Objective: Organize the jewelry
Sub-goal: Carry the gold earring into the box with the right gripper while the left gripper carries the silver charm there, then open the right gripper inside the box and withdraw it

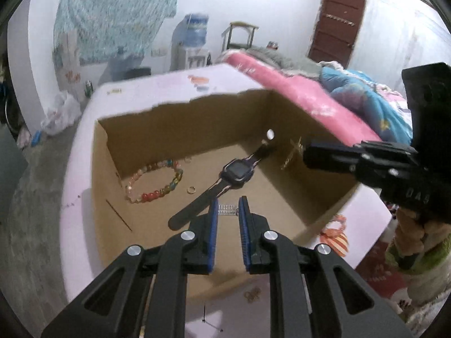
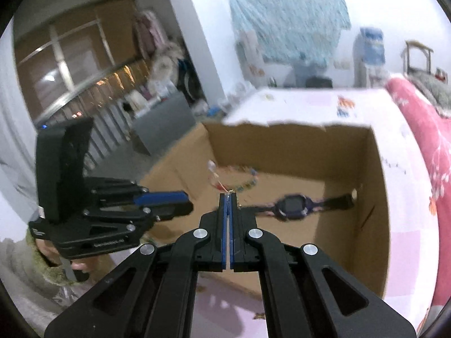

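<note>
An open cardboard box (image 1: 180, 118) stands on a pink table. On its floor lie a coloured bead bracelet (image 1: 157, 180), a dark wristwatch (image 1: 236, 171) and a small gold ring (image 1: 191, 189). My left gripper (image 1: 228, 203) hangs over the box's near part, its blue pads closed on a small silver sparkly piece (image 1: 227, 210). My right gripper (image 2: 229, 194) is above the box (image 2: 282, 140) with its pads almost together on a thin gold piece (image 2: 231, 192). That gold piece (image 1: 293, 152) dangles from the right gripper (image 1: 305, 155) by the box's right wall. The left gripper (image 2: 187, 201) shows at the left.
A pink bed (image 1: 296, 90) with a blue quilt runs along the right. Small gold bits (image 1: 252, 294) and an orange striped item (image 1: 334, 236) lie on the pink tablecloth (image 1: 169, 87) outside the box. A sleeved hand (image 2: 42, 262) holds the left tool. A water dispenser (image 1: 194, 36) stands by the far wall.
</note>
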Demonstrator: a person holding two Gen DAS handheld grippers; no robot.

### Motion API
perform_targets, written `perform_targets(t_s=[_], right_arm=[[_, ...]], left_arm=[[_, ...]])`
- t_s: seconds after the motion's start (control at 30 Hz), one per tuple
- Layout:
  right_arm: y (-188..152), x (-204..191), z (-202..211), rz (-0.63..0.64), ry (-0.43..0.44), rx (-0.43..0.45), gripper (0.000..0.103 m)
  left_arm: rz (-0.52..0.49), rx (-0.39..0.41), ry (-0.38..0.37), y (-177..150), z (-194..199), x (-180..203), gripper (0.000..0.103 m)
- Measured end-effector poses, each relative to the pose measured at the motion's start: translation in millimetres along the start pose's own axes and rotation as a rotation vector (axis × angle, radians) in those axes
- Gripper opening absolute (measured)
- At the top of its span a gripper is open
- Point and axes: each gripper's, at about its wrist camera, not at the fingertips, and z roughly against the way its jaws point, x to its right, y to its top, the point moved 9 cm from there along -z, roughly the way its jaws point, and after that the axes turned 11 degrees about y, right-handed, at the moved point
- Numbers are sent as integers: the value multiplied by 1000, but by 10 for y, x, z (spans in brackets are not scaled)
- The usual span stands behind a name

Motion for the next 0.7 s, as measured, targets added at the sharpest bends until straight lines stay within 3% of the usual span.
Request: perform_targets(t_s=[0.1, 0.23, 0.33, 0.57, 0.7], right_arm=[[-45, 160, -47, -46, -14, -17, 6], [-40, 253, 96, -77, -27, 16, 19], [-35, 272, 231, -82, -49, 39, 20], [-64, 176, 587, -84, -74, 102, 35], [-148, 20, 778, -52, -76, 125, 39]], left_arm=[[27, -4, -4, 23, -83, -46, 14], [52, 6, -1, 19, -52, -107, 15], [66, 19, 8, 14, 3, -144, 17], [92, 68, 33, -45, 306, -274, 22], [85, 103, 52, -181, 612, -321, 28]])
